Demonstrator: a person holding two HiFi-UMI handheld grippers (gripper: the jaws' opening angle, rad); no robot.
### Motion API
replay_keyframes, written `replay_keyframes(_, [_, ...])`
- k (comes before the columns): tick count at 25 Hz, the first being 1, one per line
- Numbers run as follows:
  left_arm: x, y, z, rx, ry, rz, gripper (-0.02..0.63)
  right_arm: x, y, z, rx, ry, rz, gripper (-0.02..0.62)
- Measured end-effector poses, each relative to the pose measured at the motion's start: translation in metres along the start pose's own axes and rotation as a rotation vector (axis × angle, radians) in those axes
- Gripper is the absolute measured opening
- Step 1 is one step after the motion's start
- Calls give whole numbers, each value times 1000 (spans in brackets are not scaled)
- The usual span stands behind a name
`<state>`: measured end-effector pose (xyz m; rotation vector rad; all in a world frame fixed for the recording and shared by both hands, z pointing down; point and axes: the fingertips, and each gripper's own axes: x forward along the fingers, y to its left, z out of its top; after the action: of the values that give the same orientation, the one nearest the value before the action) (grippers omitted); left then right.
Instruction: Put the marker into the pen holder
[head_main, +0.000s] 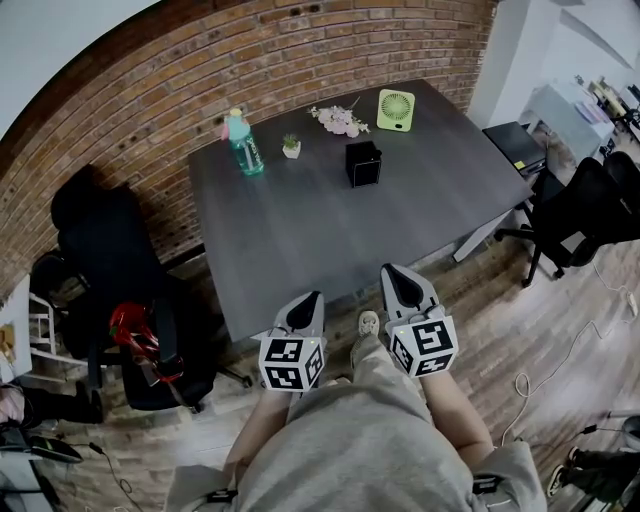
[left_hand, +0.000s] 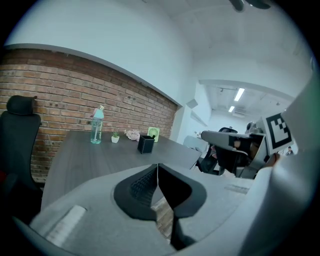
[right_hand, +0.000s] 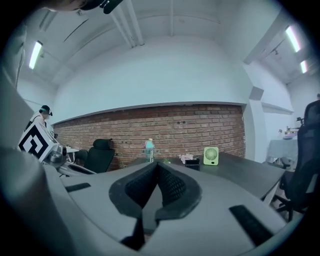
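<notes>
The black square pen holder (head_main: 363, 163) stands on the far half of the dark grey table (head_main: 330, 240); it also shows small in the left gripper view (left_hand: 146, 144) and the right gripper view (right_hand: 192, 163). I see no marker in any view. My left gripper (head_main: 311, 297) and right gripper (head_main: 389, 270) hover side by side at the table's near edge, above the person's lap. Seen from its own camera, the left gripper (left_hand: 158, 166) has its jaws shut together with nothing between them. The right gripper (right_hand: 157, 164) is likewise shut and empty.
Along the table's far edge stand a teal bottle (head_main: 244, 143), a small potted plant (head_main: 291, 146), a pink flower bunch (head_main: 340, 120) and a green fan (head_main: 395, 109). Black office chairs sit at the left (head_main: 100, 250) and right (head_main: 585, 210). A brick wall runs behind.
</notes>
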<state>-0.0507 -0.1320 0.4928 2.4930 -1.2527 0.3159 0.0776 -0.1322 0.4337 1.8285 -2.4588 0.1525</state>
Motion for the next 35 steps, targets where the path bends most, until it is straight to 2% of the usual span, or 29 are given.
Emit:
replay_keyframes(15, [-36,-31,-14,8,-18,-16,20,-49,31,-5,-22,-16,33,3])
replay_keyframes(35, [-44,-26,-19,-2,-14,-12,20,-54,33,-5,11,-42,14,2])
